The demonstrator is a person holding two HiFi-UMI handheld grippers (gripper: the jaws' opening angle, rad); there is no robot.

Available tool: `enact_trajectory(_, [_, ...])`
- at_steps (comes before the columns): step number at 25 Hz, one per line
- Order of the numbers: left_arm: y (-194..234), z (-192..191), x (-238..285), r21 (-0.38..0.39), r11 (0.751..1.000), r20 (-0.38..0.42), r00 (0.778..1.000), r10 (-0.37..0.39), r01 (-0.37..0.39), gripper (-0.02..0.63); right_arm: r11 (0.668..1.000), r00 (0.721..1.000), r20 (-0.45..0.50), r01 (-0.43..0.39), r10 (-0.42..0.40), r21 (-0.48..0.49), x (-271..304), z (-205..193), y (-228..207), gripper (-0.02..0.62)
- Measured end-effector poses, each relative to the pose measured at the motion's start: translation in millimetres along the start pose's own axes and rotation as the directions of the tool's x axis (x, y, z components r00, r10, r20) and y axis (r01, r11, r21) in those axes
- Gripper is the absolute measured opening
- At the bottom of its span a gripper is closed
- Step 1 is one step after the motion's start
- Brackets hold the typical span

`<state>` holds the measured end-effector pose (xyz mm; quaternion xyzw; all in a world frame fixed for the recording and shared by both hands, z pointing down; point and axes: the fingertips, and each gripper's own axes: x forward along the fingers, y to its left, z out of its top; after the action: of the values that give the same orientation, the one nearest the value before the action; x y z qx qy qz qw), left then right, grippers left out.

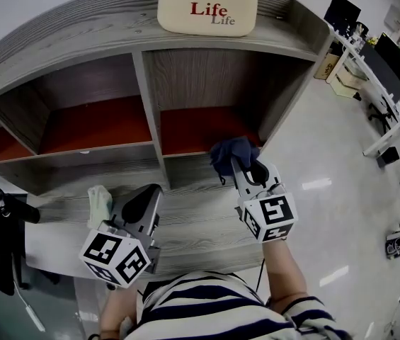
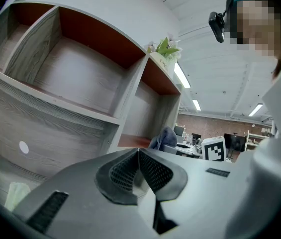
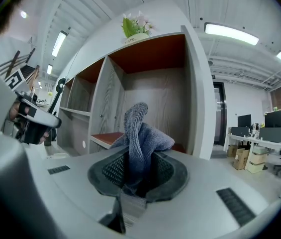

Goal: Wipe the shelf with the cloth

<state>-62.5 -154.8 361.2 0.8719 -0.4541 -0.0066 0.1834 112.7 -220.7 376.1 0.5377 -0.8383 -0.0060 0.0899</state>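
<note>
Where the cloth (image 1: 229,151) sits: clamped in right claw (image 1: 237,163), one o'clock of centre, at the shelf (image 1: 192,129), right bay mouth.
Left claw (image 1: 153,191): jaws pressed together, nothing between, seven o'clock.

**Parts hidden, cropped or too small to make out.**
The cloth (image 3: 139,128) has its lower end buried between the jaws of the right gripper (image 3: 138,171). The top edge crops the pot (image 1: 207,6), and the left edge crops the shelf (image 1: 58,30). The left gripper (image 1: 150,193) partly covers a pale rag (image 1: 100,202). Items on the far tables (image 1: 369,62) are too small to identify.
</note>
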Motion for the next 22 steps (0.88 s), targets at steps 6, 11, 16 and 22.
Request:
enact_trajectory(6, [-4.2, -1.9, 3.0, 0.001, 1.0, -0.007, 1.0, -0.011, 0.012, 0.022, 0.998, 0.998, -0.014, 0.066, -0.066, 0.001, -11.5, -7.2, -25.8, 0.08])
enact_trajectory(11, [-5.7, -2.1, 2.7, 0.004, 1.0, -0.005, 1.0, -0.017, 0.017, 0.023, 0.993, 0.993, -0.02, 0.115, -0.114, 0.014, -20.4, -10.6, -43.2, 0.08])
enact_trajectory(16, [-8.3, -2.4, 2.7, 0.006, 1.0, -0.005, 1.0, -0.022, 0.022, 0.023, 0.989, 0.989, -0.023, 0.143, -0.143, 0.021, -24.7, -11.6, -54.8, 0.081])
enact_trajectory(22, [-8.7, -2.5, 0.3, 0.006, 1.0, -0.002, 1.0, -0.016, 0.016, 0.023, 0.992, 0.993, -0.006, 0.119, -0.119, 0.044, -27.2, -4.1, -47.4, 0.081])
